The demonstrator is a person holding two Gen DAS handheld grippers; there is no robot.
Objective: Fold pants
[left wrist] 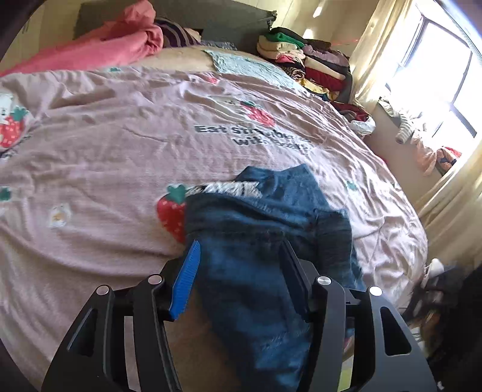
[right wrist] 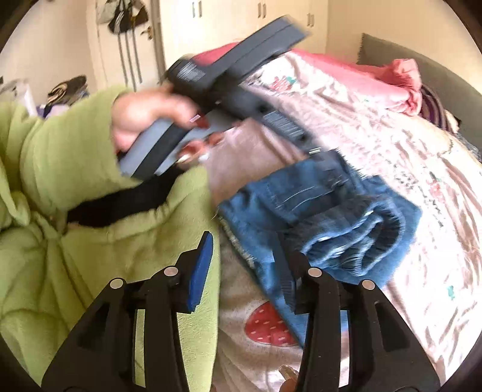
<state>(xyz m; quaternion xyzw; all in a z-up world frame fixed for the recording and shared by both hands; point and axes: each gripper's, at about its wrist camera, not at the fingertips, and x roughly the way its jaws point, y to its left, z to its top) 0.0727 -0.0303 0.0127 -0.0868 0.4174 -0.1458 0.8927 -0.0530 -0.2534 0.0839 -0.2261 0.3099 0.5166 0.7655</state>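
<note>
Blue jeans [left wrist: 265, 217] lie in a folded bundle on the pink strawberry bedspread [left wrist: 120, 150], near the bed's front edge. My left gripper [left wrist: 241, 265] hangs open just above the near part of the jeans; the denim shows in the gap between its fingers and the pads do not press on it. In the right wrist view the jeans [right wrist: 331, 211] lie right of centre. My right gripper [right wrist: 244, 265] is open over their near left edge and holds nothing. A hand in a green sleeve [right wrist: 75, 150] holds the left gripper [right wrist: 310, 147], whose tips hover over the far side of the jeans.
A tall stack of folded clothes [left wrist: 313, 63] stands at the bed's far right corner. A pink blanket [left wrist: 114, 45] is heaped at the head of the bed. A bright window [left wrist: 436, 84] with curtains is on the right. Wardrobe doors [right wrist: 241, 18] stand behind the bed.
</note>
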